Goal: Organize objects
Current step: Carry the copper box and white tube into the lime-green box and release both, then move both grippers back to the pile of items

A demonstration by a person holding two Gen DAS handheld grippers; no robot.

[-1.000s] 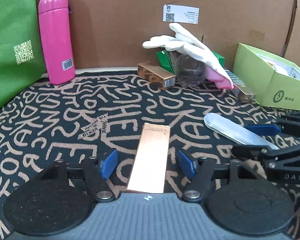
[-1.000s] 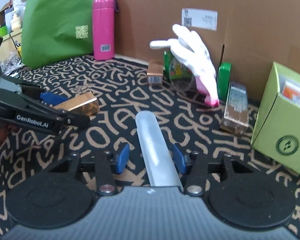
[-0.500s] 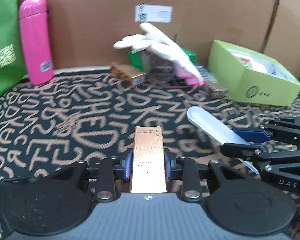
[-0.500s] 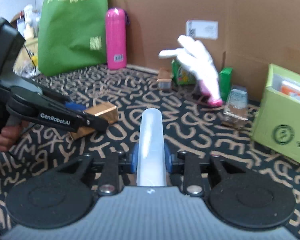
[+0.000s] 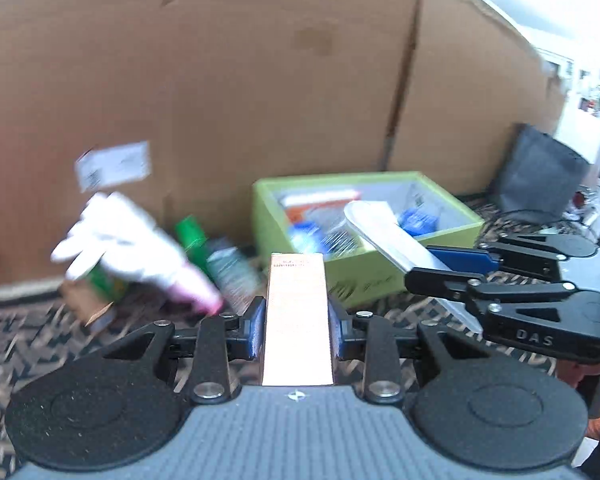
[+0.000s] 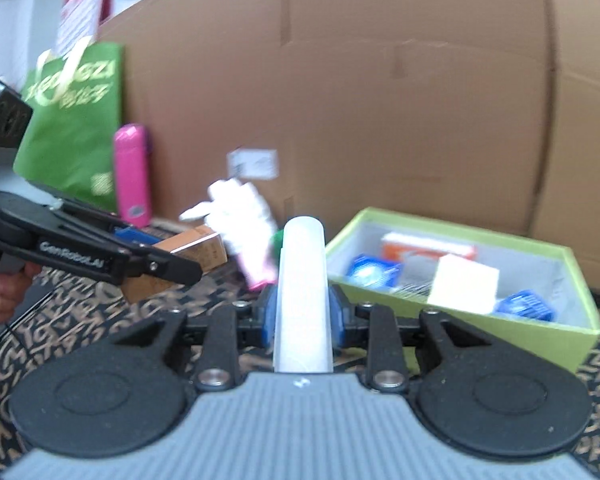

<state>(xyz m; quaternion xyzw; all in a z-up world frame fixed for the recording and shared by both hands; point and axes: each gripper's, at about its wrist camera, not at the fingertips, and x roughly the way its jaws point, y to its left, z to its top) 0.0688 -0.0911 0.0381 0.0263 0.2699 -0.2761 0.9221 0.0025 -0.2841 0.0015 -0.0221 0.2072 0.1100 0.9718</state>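
My left gripper (image 5: 297, 330) is shut on a long copper-coloured box (image 5: 296, 300), held clear of the patterned mat and pointing at the lime green open box (image 5: 364, 280). My right gripper (image 6: 303, 322) is shut on a pale translucent oblong case (image 6: 302, 280), also lifted, with the green box (image 6: 500, 330) just ahead to its right. In the left wrist view the right gripper (image 5: 448, 266) and its case (image 5: 384, 230) hang over the green box's near rim. In the right wrist view the left gripper (image 6: 168, 258) carries the copper box (image 6: 198, 248) at the left.
The green box holds several packets. A white glove (image 6: 240, 216) lies over small green and copper packages against the cardboard wall (image 6: 380, 100). A pink bottle (image 6: 132, 176) and a green bag (image 6: 72, 128) stand at the far left. A dark bag (image 5: 540, 176) sits at the right.
Both grippers closed on their objects, the left on the copper box and the right on the pale case, then lifted them off the mat and swung right toward the green box.
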